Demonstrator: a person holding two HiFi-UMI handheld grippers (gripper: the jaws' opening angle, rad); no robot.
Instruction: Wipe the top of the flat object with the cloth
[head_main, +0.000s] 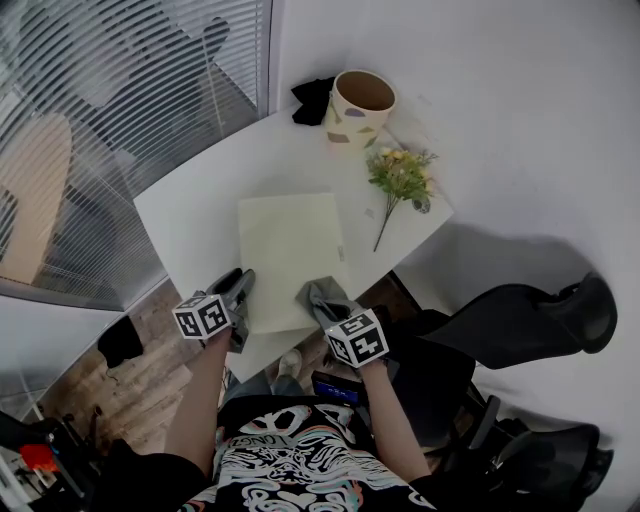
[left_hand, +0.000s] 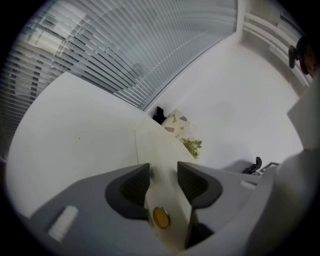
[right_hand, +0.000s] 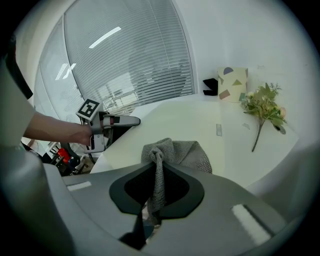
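A pale yellow flat object (head_main: 290, 255) lies in the middle of the white table (head_main: 190, 210). My left gripper (head_main: 243, 285) is at its near left corner, shut on the edge. In the left gripper view the cream sheet (left_hand: 155, 145), with a round yellow snap, runs between the closed jaws of that gripper (left_hand: 163, 175). My right gripper (head_main: 325, 303) is at the near right corner, shut on a grey cloth (head_main: 312, 290). In the right gripper view the cloth (right_hand: 182, 152) bunches out of the gripper (right_hand: 157, 167) and rests on the flat object (right_hand: 175, 125). The left gripper (right_hand: 125, 120) shows there too.
A cream patterned pot (head_main: 360, 108) and a black item (head_main: 313, 97) stand at the table's far end. A sprig of artificial flowers (head_main: 402, 175) lies right of the flat object. Window blinds (head_main: 130, 100) run along the left. A black office chair (head_main: 520, 320) is at the near right.
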